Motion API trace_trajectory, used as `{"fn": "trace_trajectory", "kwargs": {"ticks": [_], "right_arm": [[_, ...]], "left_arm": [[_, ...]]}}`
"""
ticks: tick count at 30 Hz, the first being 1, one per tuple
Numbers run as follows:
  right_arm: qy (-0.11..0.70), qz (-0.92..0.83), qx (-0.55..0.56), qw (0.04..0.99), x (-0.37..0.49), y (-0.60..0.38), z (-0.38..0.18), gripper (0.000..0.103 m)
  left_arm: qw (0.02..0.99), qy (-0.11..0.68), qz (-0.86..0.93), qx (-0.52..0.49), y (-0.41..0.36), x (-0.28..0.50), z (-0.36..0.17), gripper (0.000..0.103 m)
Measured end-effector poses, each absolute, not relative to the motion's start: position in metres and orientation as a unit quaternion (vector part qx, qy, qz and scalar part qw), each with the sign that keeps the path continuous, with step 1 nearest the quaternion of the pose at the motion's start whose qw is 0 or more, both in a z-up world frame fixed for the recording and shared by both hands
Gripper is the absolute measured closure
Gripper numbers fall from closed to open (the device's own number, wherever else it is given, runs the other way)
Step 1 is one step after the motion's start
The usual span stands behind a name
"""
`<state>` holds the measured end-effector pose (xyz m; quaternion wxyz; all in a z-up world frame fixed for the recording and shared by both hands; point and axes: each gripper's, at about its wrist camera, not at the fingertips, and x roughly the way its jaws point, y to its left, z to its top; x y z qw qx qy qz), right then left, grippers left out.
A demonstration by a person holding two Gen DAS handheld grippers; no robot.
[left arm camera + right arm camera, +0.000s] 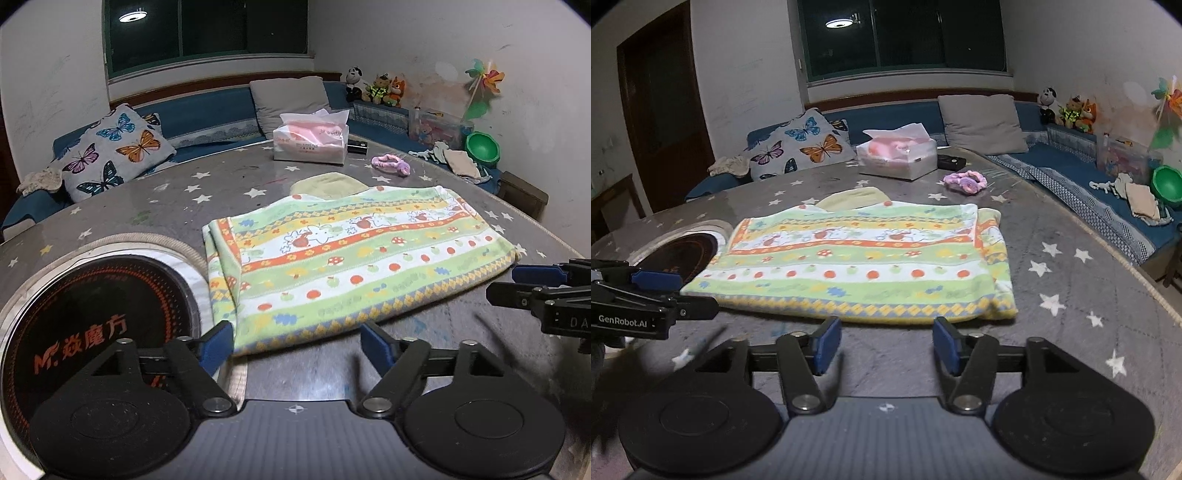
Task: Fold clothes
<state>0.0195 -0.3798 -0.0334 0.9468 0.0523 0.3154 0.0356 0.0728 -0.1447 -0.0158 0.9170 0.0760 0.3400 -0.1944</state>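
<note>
Item: patterned cloth [347,258], folded in layers, lying flat on the star-printed bench [1071,258], one end overlapping the round hob [99,314].

Left gripper [297,343] and right gripper [886,345]: jaws released, nothing between them, just short of the near hem.

Long axis: side to side across both views, stripes parallel to it.

Handling: grip both near corners level, and carry them evenly over to the far edge.
</note>
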Motion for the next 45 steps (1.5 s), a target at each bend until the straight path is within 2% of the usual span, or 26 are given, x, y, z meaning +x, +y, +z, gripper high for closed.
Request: {"fn": "trace_trajectory", "kwargs": {"ticks": [4,6,10,20,45], "right_arm": [[0.312,0.035,0.06,0.947,0.009,-0.374,-0.033,0.031],[0.312,0.034,0.065,0.947,0.005,-0.371,-0.033,0.021],[0.315,0.037,0.063,0.946,-0.002,-0.362,-0.034,0.02],[0.318,0.031,0.055,0.946,-0.013,-0.344,-0.036,0.002],[0.312,0.023,0.061,0.948,-0.038,-0.33,-0.037,0.0]], "left_arm": [[0.918,0.334,-0.197,0.081,-0.142,0.061,-0.013,0.011],[0.919,0.331,-0.198,0.082,-0.141,0.056,-0.012,0.009],[0.92,0.33,-0.196,0.083,-0.138,0.049,-0.011,0.003],[0.917,0.341,-0.189,0.083,-0.13,0.036,-0.018,0.0],[0.92,0.333,-0.187,0.084,-0.124,0.008,-0.018,0.0]]}}
